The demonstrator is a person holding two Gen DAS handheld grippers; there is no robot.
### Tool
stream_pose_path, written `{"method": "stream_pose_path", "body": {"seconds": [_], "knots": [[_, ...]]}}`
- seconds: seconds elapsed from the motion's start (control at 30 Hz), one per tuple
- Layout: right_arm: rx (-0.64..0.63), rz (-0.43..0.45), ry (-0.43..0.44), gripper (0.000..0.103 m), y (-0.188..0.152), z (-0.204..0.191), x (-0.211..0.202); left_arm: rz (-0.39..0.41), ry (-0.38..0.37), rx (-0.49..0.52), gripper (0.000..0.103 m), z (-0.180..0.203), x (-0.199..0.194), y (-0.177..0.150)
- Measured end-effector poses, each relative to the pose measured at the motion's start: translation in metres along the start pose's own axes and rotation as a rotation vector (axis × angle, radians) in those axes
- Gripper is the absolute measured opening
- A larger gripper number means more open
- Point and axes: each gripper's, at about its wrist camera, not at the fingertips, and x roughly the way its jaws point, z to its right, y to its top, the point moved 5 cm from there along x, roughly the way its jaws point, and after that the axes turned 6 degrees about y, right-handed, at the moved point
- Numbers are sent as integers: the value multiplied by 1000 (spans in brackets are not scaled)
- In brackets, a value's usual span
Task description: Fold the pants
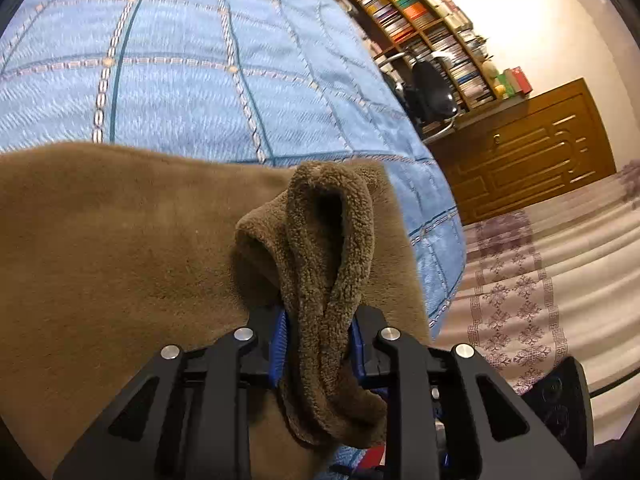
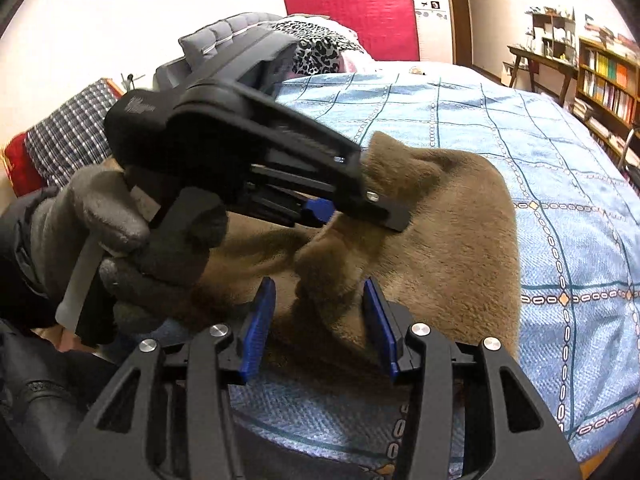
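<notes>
Brown fleece pants (image 1: 120, 248) lie on the bed, on a blue checked bedspread (image 1: 192, 60), near its front edge. Step in hand: getting a hold on the cuff end before a fold.

Left claw (image 1: 320, 332) is clamped narrow on a bunched, turned-out hem, curly sherpa lining showing, the blue ribbed pads pressed into the pile. A gloved hand (image 2: 100, 240) holds that tool.

Right claw (image 2: 320, 320) stands half wide, straddling a raised ridge of the same fabric; the pads look clear of it, so not gripping yet.

Next move, my guess: the right claw needs to close on that ridge, then both lift and carry the end across the garment.

Fabric is thick, soft and floppy: smooth short nap outside, nubby inside. The bedspread is a flat quilted weave with chain-pattern stripes.
</notes>
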Motion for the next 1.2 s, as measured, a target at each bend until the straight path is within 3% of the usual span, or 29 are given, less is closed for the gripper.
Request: {"method": "stream_pose_path", "body": {"seconds": [0.2, 0.47, 0.73, 1.2], "knots": [[88, 61, 42, 47, 7, 7, -31, 84, 8, 59, 24, 11, -40, 9], [105, 105, 43, 47, 26, 12, -47, 164, 130, 65, 24, -19, -117, 4], [58, 48, 82, 47, 41, -17, -1, 202, 263, 2, 24, -75, -178, -18], [-12, -22, 139, 47, 59, -60, 62, 227, 316, -131, 24, -149, -221, -56]]}}
